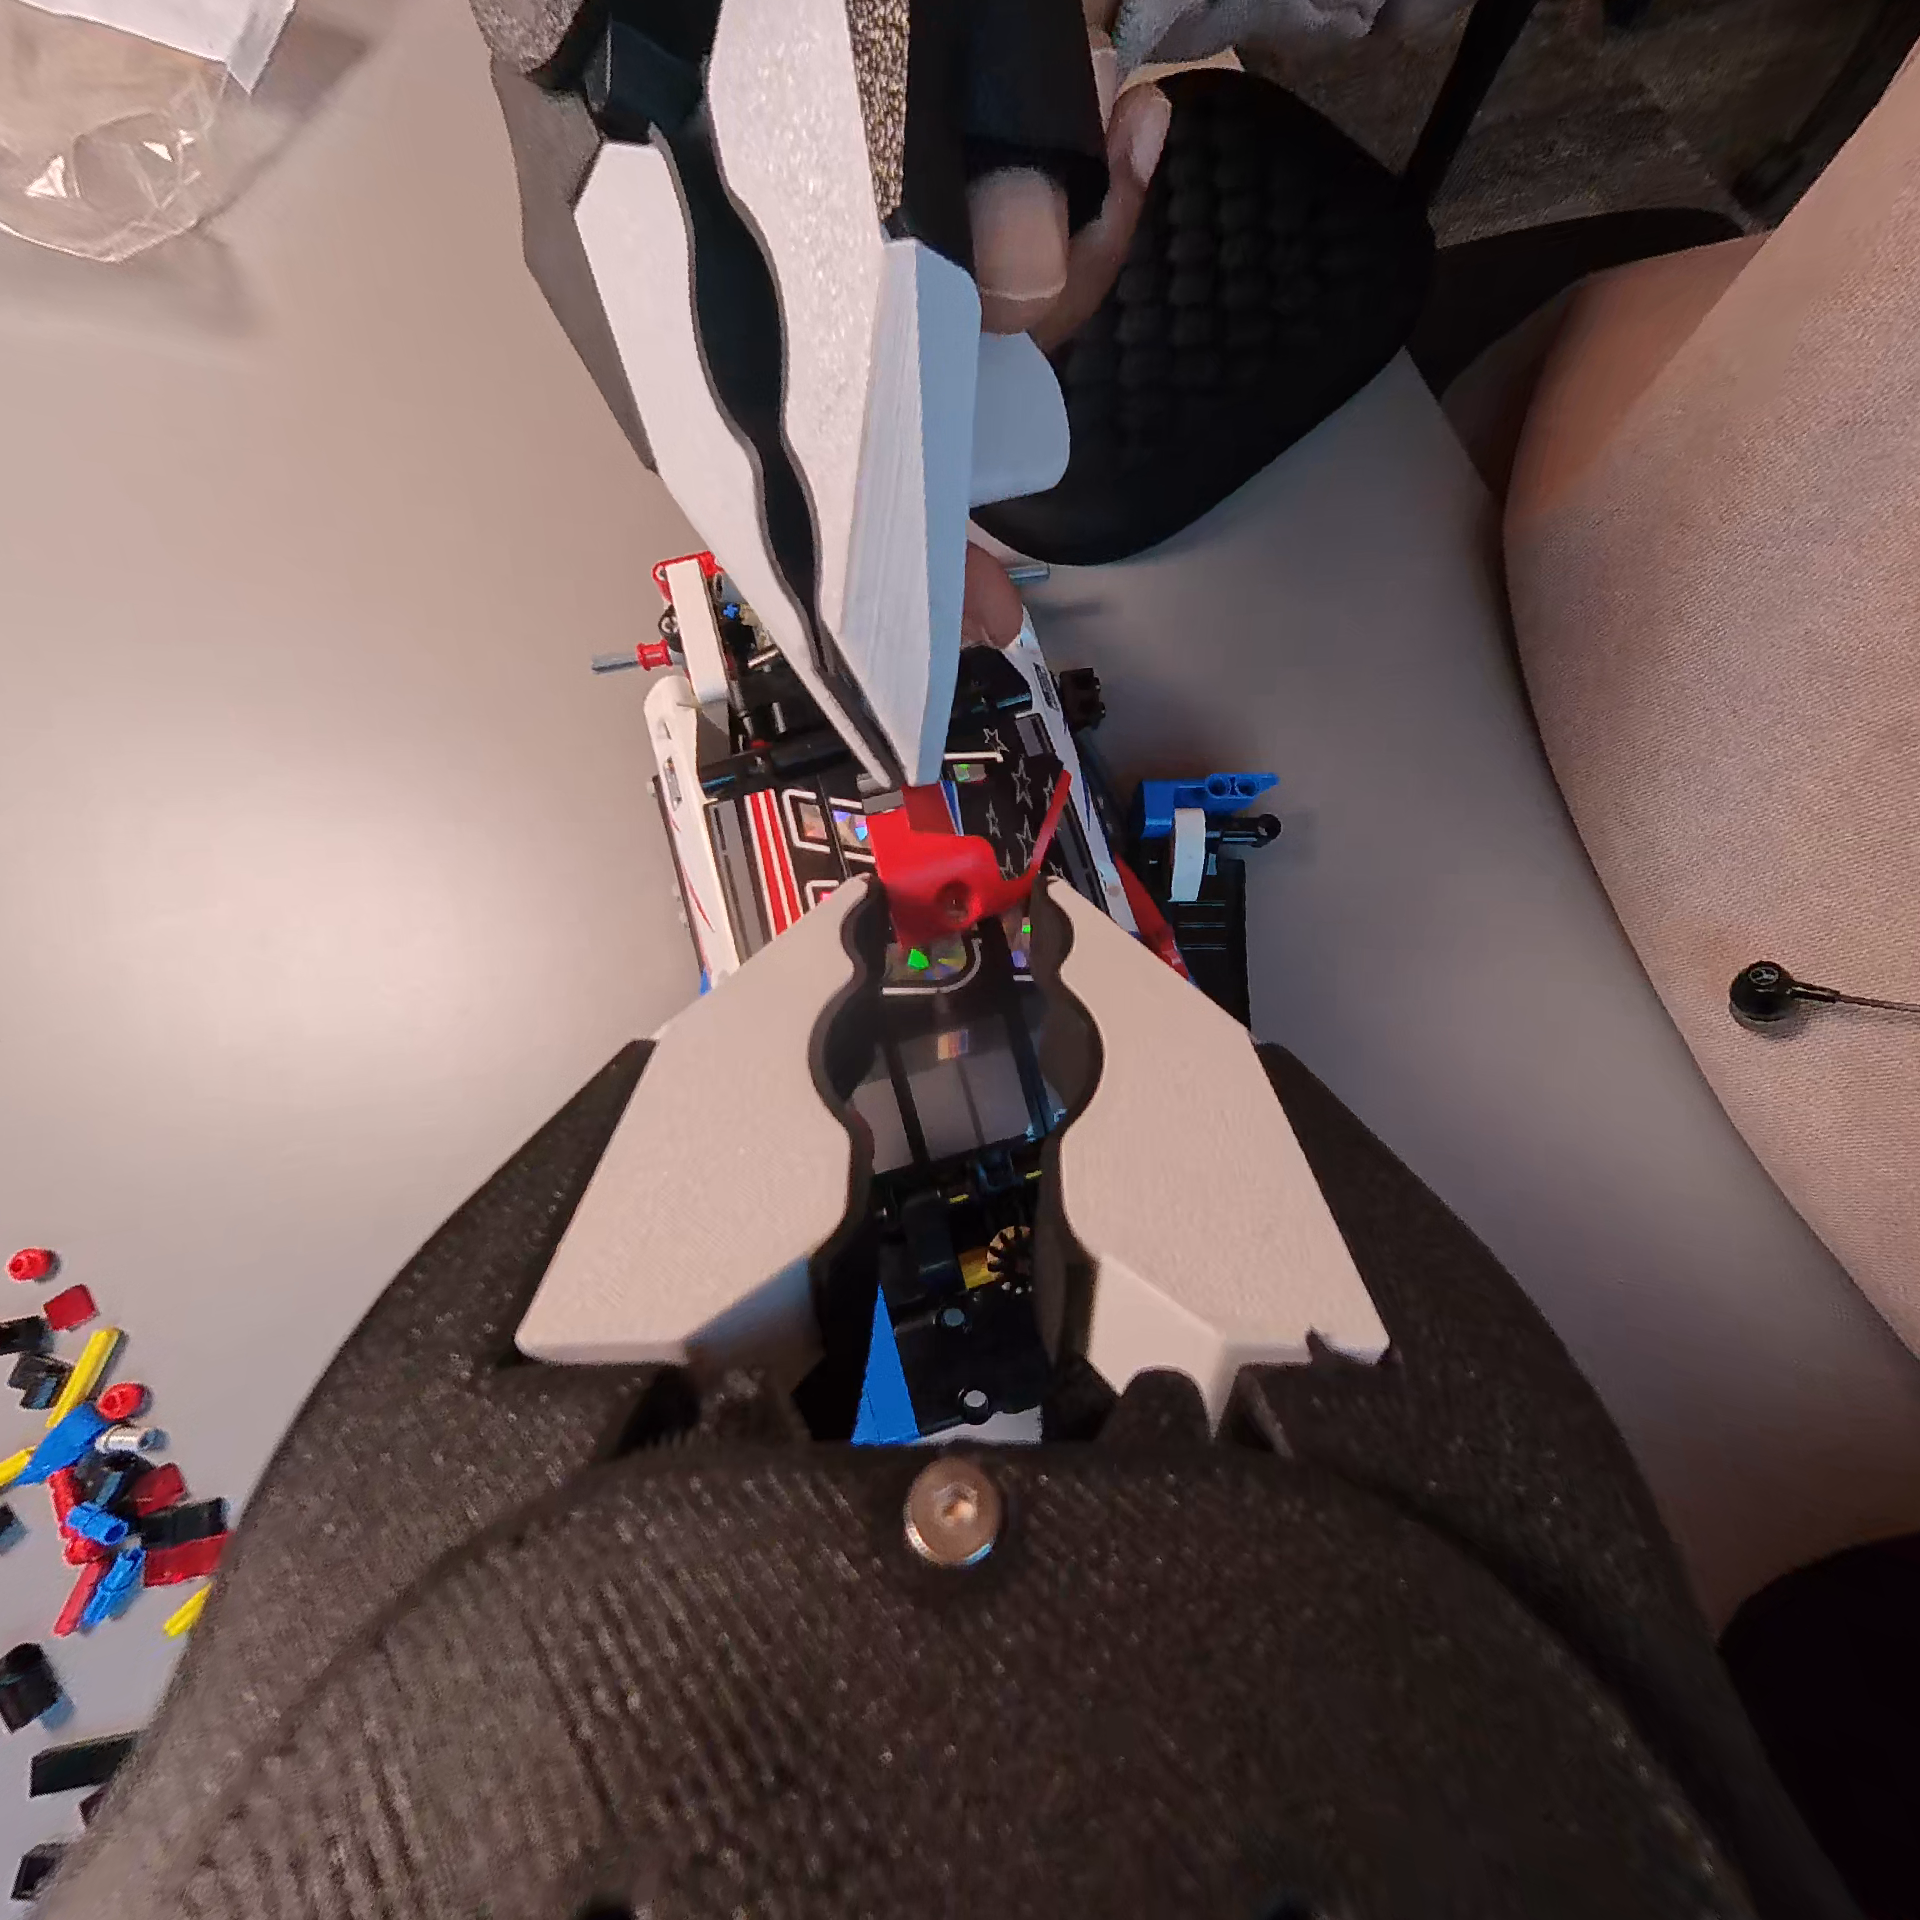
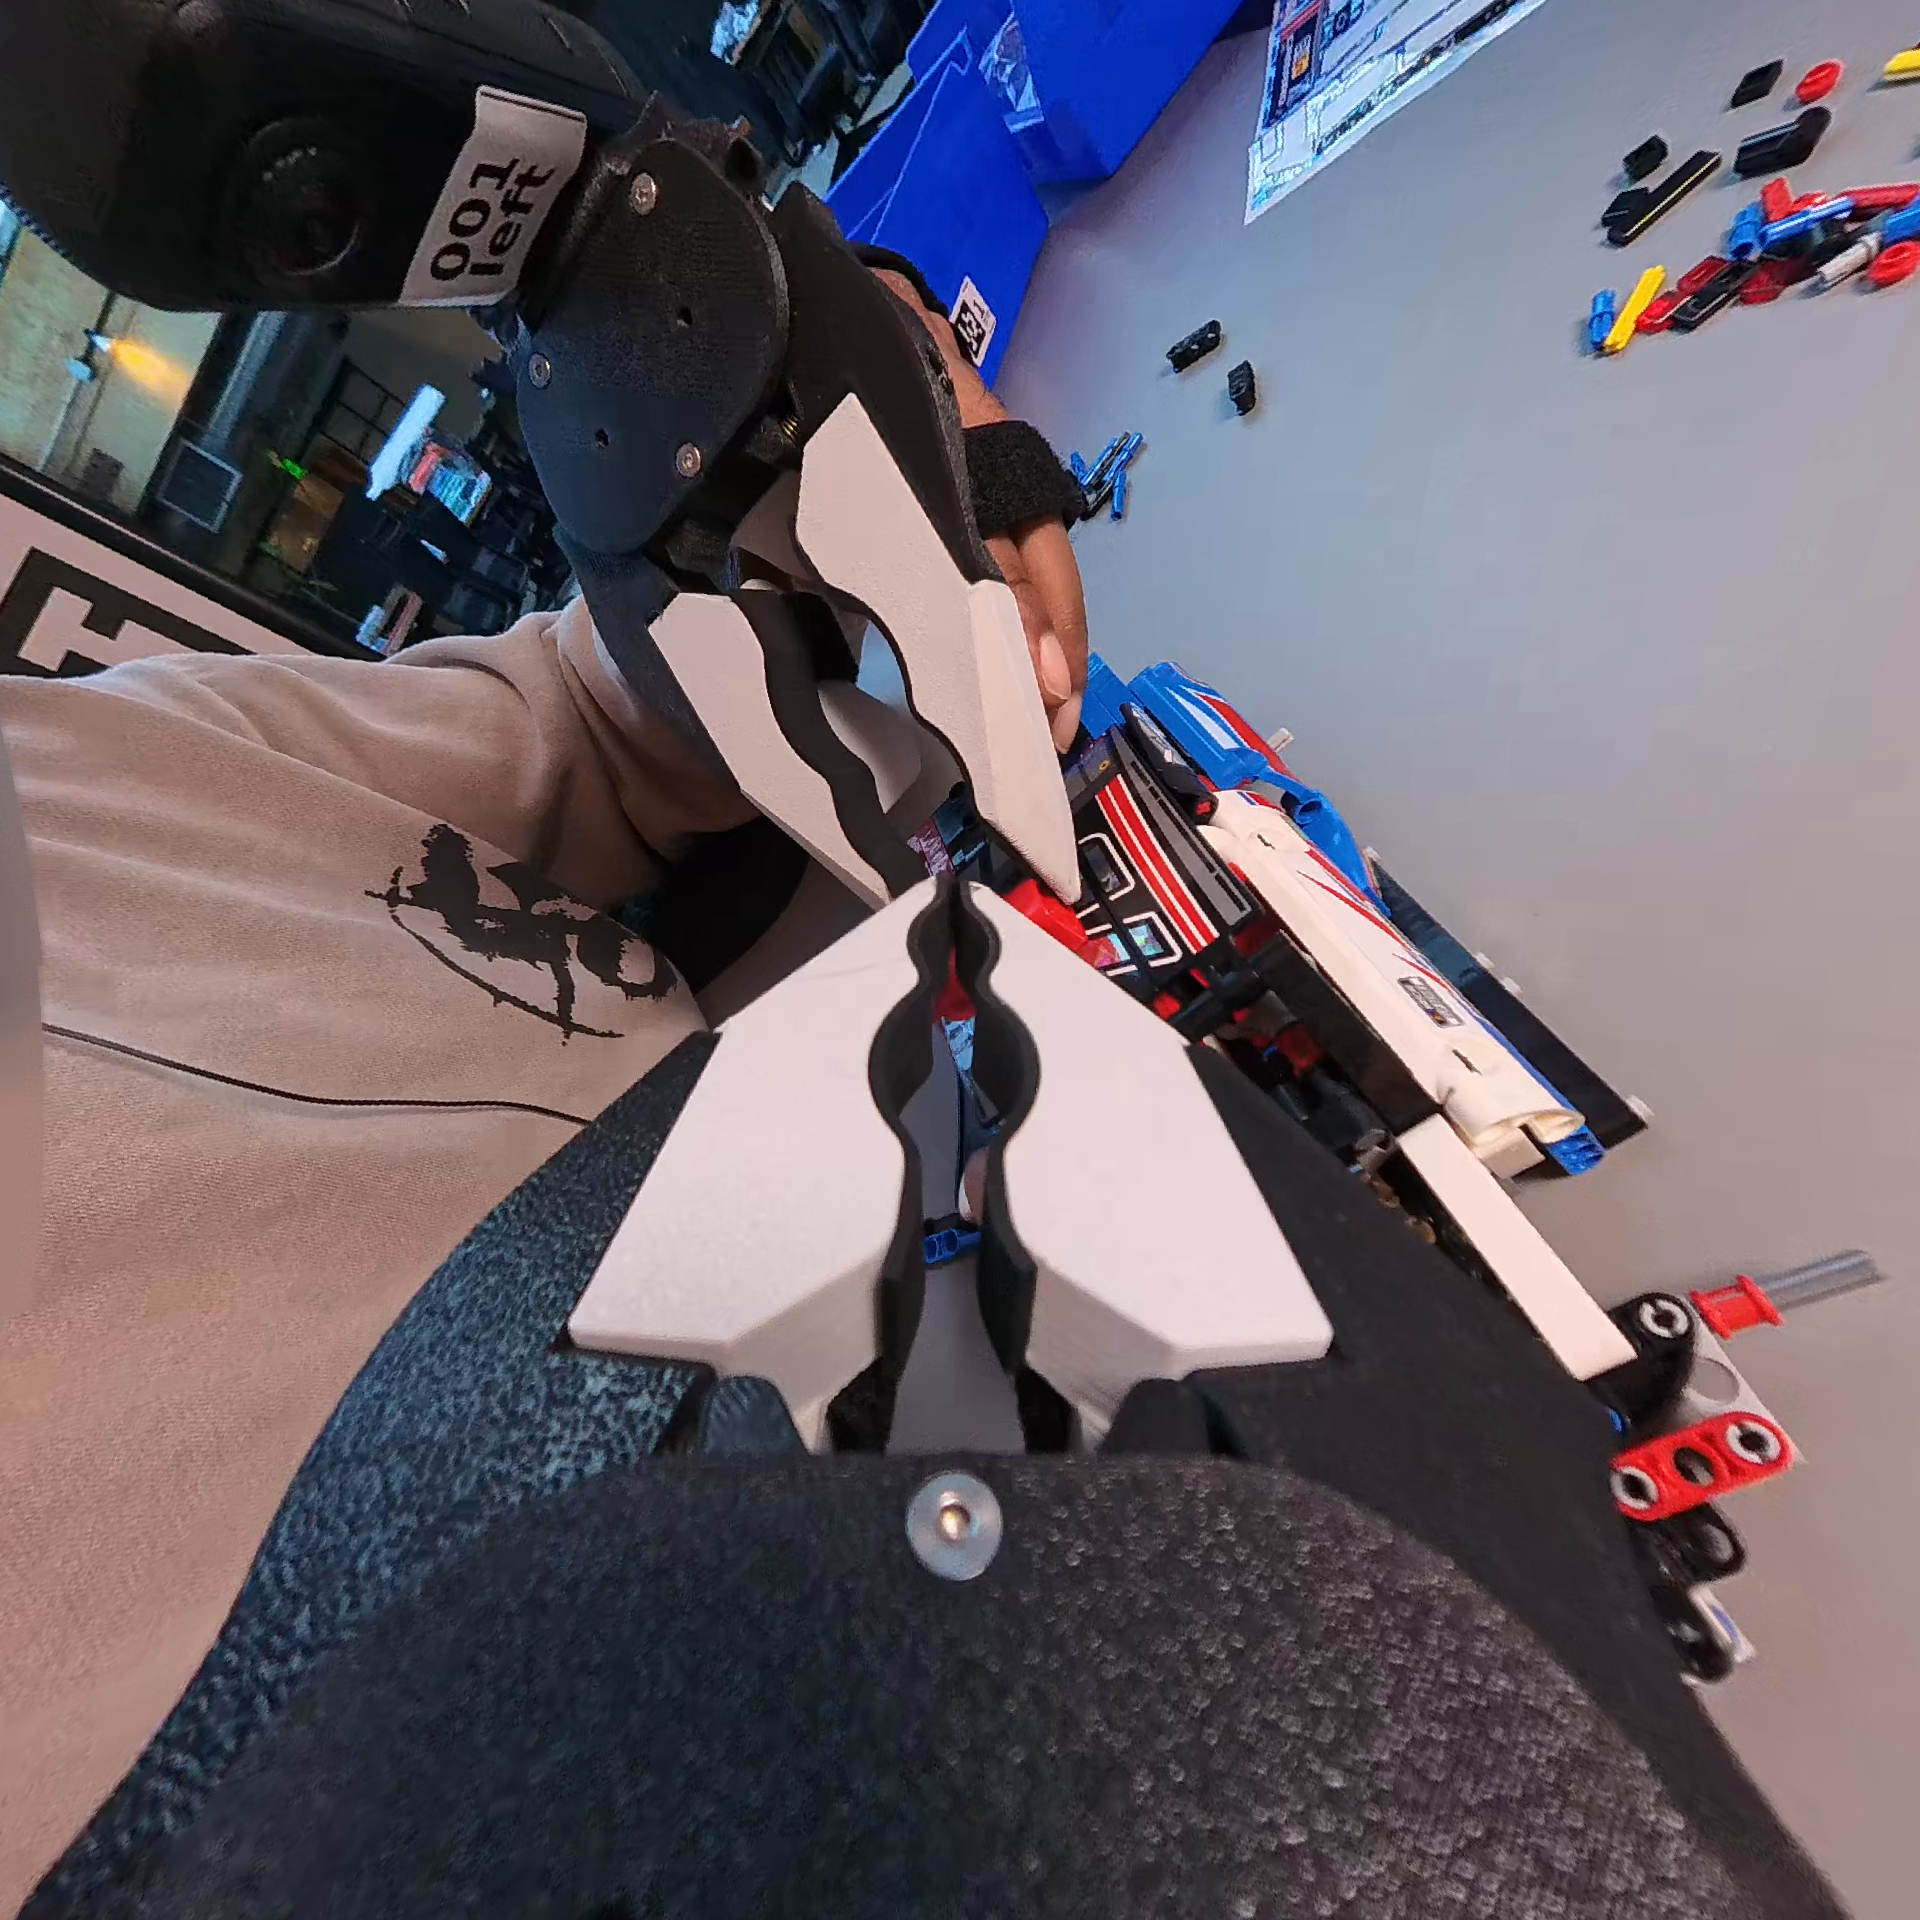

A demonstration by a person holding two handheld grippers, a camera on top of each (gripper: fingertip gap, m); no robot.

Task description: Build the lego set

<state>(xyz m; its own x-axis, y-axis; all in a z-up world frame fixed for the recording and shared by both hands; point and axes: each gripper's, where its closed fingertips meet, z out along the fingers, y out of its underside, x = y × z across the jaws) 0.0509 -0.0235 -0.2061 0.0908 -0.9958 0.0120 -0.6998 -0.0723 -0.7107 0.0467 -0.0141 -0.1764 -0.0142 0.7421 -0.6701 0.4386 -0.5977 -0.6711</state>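
A partly built Lego car (image 1: 748,831), white, black, red and blue, lies on the grey table; it also shows in the right wrist view (image 2: 1330,904). My right gripper (image 1: 904,779) comes down from the top, shut on a small red piece (image 1: 935,883) that it holds against the car's stickered top. In its own view the right gripper (image 2: 954,899) has its jaws nearly together, with the red piece (image 2: 1049,920) at the tips. My left gripper (image 1: 958,888) is open, its tips either side of the red piece. Its fingers (image 2: 997,707) reach in from above.
Loose red, blue, yellow and black pieces (image 1: 94,1455) lie at the left, also seen far right (image 2: 1766,249). A plastic bag (image 1: 114,135), a blue box (image 2: 966,177) and an instruction sheet (image 2: 1351,83) lie farther off. A person's beige sleeve (image 2: 260,935) is close. The grippers are tip to tip, or close to it.
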